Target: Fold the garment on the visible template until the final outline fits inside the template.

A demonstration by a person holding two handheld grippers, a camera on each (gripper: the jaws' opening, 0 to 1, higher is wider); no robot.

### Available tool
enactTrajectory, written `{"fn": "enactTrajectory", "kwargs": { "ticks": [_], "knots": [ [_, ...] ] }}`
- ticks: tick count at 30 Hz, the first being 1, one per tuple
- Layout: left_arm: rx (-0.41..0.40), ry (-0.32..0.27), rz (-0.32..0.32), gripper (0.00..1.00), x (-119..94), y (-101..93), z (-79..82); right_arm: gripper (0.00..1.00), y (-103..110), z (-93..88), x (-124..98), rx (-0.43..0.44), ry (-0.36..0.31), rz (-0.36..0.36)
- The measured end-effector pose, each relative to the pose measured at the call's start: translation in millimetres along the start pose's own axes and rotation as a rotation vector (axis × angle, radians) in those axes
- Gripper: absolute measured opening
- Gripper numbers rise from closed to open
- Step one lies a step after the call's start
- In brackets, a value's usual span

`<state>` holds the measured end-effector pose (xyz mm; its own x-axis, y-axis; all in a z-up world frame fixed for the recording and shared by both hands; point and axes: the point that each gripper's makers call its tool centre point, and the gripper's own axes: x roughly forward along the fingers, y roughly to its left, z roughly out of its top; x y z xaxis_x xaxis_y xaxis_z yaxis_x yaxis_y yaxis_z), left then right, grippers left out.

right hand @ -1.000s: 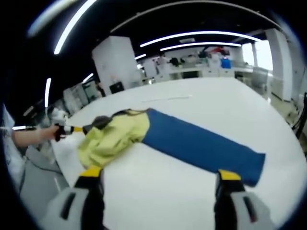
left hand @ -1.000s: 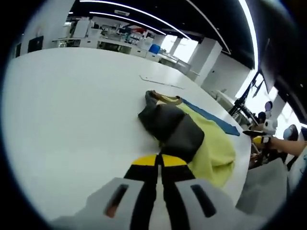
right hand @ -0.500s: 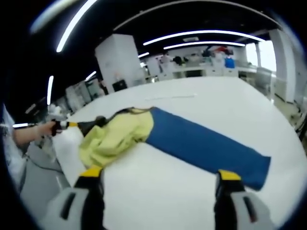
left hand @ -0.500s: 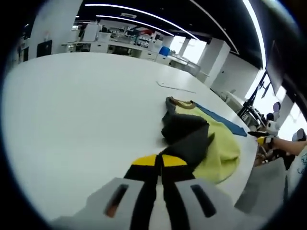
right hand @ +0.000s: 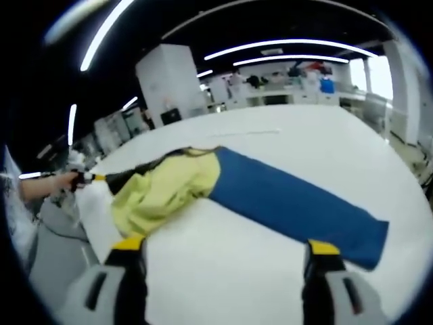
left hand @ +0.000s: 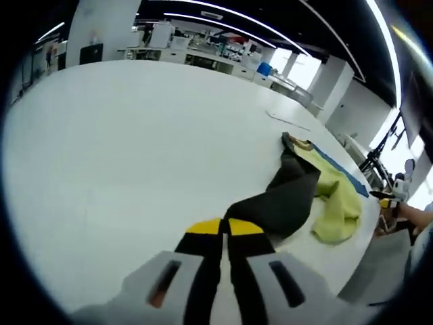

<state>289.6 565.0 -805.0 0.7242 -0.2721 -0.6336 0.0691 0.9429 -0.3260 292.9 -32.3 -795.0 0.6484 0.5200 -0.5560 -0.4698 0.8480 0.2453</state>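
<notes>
So the left claw [left hand: 224,227] is clenched on the dark sleeve [left hand: 284,200] of the garment [right hand: 166,189], jaws pressed together with the fabric stretched taut out in front of it. Right claw [right hand: 223,254] is released, jaws wide apart, hovering over the white bench [left hand: 122,149] with nothing between them.

The garment sits on the bench, a yellow body bunched up at one end, and in the right gripper view the blue template [right hand: 298,203] runs out from under it toward the far side. The left claw can also be seen there, holding the sleeve end off to the left [right hand: 95,178].

My take on doing this step well: keep the sleeve pull low and even so the yellow part doesn't drag off the template, then lay the sleeve across the body rather than dropping it in a heap. I'd bring the free claw in to pin or flatten the bunched yellow bit first, because that lump looks like it'll spill past the outline.

Count: one garment, one template, two claws, one bench.
</notes>
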Motion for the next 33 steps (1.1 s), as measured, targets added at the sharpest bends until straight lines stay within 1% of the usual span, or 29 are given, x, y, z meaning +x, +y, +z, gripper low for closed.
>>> {"fn": "enactTrajectory", "kwargs": {
  "ticks": [4, 8, 12, 14, 18, 19, 22, 24, 25, 28, 31, 32, 33],
  "knots": [
    [-0.037, -0.004, 0.022, 0.00, -2, 16.3, 4.8, 0.97, 1, -2.9, 1, 0.004, 0.009, -0.001],
    [-0.044, 0.012, 0.045, 0.00, -2, 30.7, 5.2, 0.97, 0, -4.7, 2, 0.007, 0.014, -0.005],
    [-0.071, 0.016, 0.063, 0.00, 0, 47.6, 7.5, 0.97, 1, -5.7, 1, 0.006, 0.019, -0.008],
    [-0.068, 0.028, 0.075, 0.00, 0, 46.0, 4.6, 0.97, 0, -6.4, 1, 0.006, 0.023, -0.010],
    [-0.079, 0.036, 0.081, 0.00, 3, 63.0, 16.1, 0.97, 0, -7.9, 1, 0.010, 0.029, -0.014],
    [-0.080, 0.039, 0.084, 0.00, 3, 61.5, 15.0, 0.97, 0, -8.5, 1, 0.011, 0.032, -0.015],
    [-0.071, 0.059, 0.110, 0.00, 2, 72.0, 17.2, 0.97, -1, -10.4, 2, 0.013, 0.039, -0.017],
    [-0.085, 0.069, 0.122, 0.00, 3, 80.6, 19.9, 0.97, -1, -10.6, 3, 0.014, 0.040, -0.018],
    [-0.084, 0.072, 0.128, 0.00, 2, 79.3, 20.0, 0.97, 0, -10.6, 3, 0.014, 0.040, -0.018],
    [-0.073, 0.089, 0.141, 0.00, 6, 85.6, 24.1, 0.97, -1, -11.6, 5, 0.015, 0.045, -0.018],
    [-0.055, 0.126, 0.159, 0.00, 9, 92.2, 25.0, 0.97, 0, -12.2, 6, 0.015, 0.049, -0.017],
    [-0.054, 0.149, 0.173, 0.00, 10, 96.4, 24.9, 0.97, 0, -12.2, 7, 0.015, 0.051, -0.015],
    [-0.034, 0.166, 0.176, 0.00, 15, 103.1, 30.5, 0.97, 0, -11.9, 7, 0.013, 0.051, -0.015]
  ]
}}
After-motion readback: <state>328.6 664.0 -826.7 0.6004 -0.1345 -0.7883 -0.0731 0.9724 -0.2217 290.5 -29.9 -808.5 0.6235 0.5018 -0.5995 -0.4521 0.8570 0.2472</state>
